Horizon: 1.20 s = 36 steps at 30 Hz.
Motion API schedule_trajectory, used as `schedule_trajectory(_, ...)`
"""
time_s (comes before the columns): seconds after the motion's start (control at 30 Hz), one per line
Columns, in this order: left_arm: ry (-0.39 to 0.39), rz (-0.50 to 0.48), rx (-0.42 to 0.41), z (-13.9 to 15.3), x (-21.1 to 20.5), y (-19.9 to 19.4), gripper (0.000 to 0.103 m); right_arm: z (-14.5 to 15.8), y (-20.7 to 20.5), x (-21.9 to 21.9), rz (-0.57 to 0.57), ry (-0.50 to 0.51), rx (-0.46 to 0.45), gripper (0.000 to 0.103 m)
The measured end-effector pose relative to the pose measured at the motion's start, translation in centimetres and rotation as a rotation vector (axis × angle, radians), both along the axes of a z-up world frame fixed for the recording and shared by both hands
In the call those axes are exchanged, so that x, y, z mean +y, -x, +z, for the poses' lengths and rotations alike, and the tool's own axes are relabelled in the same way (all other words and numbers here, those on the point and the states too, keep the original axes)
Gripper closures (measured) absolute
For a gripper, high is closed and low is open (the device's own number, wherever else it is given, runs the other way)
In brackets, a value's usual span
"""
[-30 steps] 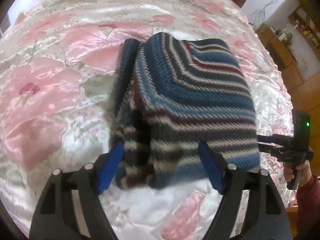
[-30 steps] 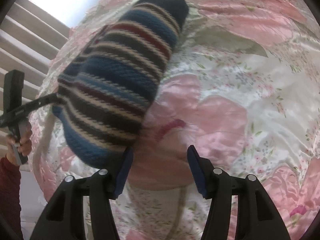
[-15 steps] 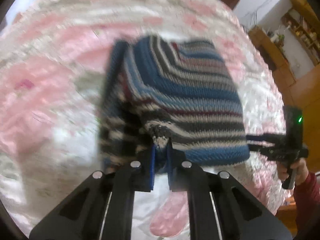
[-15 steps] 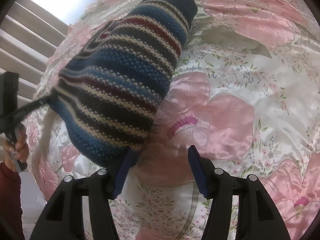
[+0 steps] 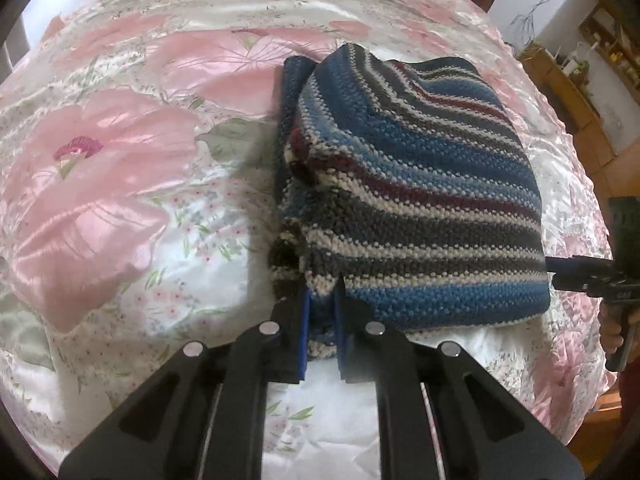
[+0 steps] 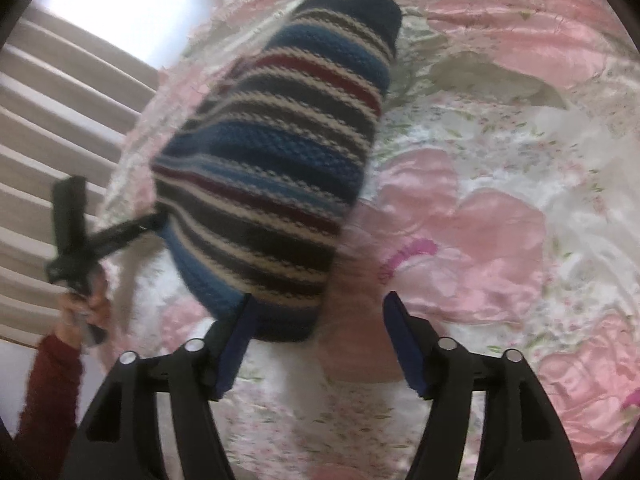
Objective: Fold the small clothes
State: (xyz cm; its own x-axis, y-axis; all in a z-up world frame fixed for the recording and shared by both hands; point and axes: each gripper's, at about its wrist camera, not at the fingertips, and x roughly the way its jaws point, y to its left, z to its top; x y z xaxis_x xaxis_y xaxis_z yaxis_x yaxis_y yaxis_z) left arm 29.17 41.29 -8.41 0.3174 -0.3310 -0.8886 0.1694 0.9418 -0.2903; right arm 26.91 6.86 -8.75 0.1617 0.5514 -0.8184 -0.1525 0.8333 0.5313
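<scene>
- Where the left wrist view begins, at its near edge, the left tool (image 5: 321, 322) is clamped on the near hem of the striped knit garment (image 5: 416, 208), its blue fingers (image 5: 303, 332) nearly together with a pinch of wool between them.
- Seen from the right wrist, the right tool (image 6: 316, 344) stands with its jaws spread wide and nothing between them; its left finger (image 6: 236, 344) lies just beside the garment's (image 6: 276, 184) blue end (whether it touches is hard to tell).
- Beyond the tools, the garment lies folded into a thick bundle on the bedspread (image 5: 120, 184), a shiny pink floral satin cover.
- Only the left view shows the layered fold edges along the bundle's left side; the right view shows one rounded striped flank.
- Each view catches the other tool from the side: the left view shows a hand (image 5: 612, 324) gripping a black handle at the right rim, and the right view shows a hand (image 6: 86, 308) in a dark red sleeve (image 6: 48, 392).
- Farthest off, the left view shows wooden shelving (image 5: 580, 96), while the right view shows pale slats (image 6: 60, 128) under a bright window.
</scene>
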Motion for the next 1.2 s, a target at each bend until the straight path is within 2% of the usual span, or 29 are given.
schedule_trajectory(0.17,0.016,0.006,0.016,-0.1,0.5,-0.2,0.093,-2.7,-0.7,1.1,-0.004,-0.071,0.071,0.03)
schedule_trajectory(0.3,0.017,0.006,0.021,-0.5,0.6,-0.3,0.092,-3.9,-1.0,1.4,-0.017,-0.115,0.098,0.032)
schedule_trajectory(0.37,0.025,0.011,0.027,-0.7,0.8,-0.3,0.091,-4.1,-1.0,1.6,-0.005,-0.135,0.104,0.039)
schedule_trajectory(0.4,0.033,0.017,0.031,-0.8,0.9,-0.5,0.091,-4.2,-1.1,1.8,0.001,-0.155,0.114,0.048)
schedule_trajectory(0.47,0.043,0.025,0.038,-1.0,1.0,-0.6,0.091,-4.4,-1.1,2.2,0.0,-0.174,0.135,0.057)
schedule_trajectory(0.53,0.055,0.036,0.046,-1.1,1.2,-0.7,0.091,-3.9,-0.9,2.3,0.009,-0.167,0.121,0.076)
schedule_trajectory(0.63,0.056,0.039,0.052,-0.7,1.0,-0.7,0.091,-1.6,-0.4,1.8,0.033,-0.132,0.058,0.082)
schedule_trajectory(0.7,0.076,0.029,0.062,-0.4,0.5,-0.5,0.091,0.4,0.0,1.1,0.047,-0.083,0.01,0.083)
schedule_trajectory(0.8,0.095,-0.017,0.077,-0.5,-1.1,0.2,0.09,1.7,0.6,0.2,0.044,-0.014,0.0,0.083)
schedule_trajectory(0.9,0.072,-0.06,0.07,-1.2,-3.0,0.8,0.085,0.0,1.0,0.0,0.046,0.067,0.041,0.083)
schedule_trajectory(0.97,0.071,-0.059,0.074,-1.7,-3.3,0.6,0.082,-1.6,0.9,0.4,0.041,0.083,0.075,0.083)
schedule_trajectory(1.03,0.08,-0.048,0.085,-1.9,-3.1,0.3,0.081,-1.9,0.6,1.1,0.045,0.097,0.073,0.081)
schedule_trajectory(1.17,0.026,-0.069,0.064,-1.0,-2.8,0.5,0.056,-0.6,0.3,1.9,0.076,0.129,0.049,0.073)
schedule_trajectory(1.2,0.018,-0.079,0.059,-0.6,-2.7,0.7,0.052,-0.1,0.3,1.9,0.082,0.14,0.039,0.067)
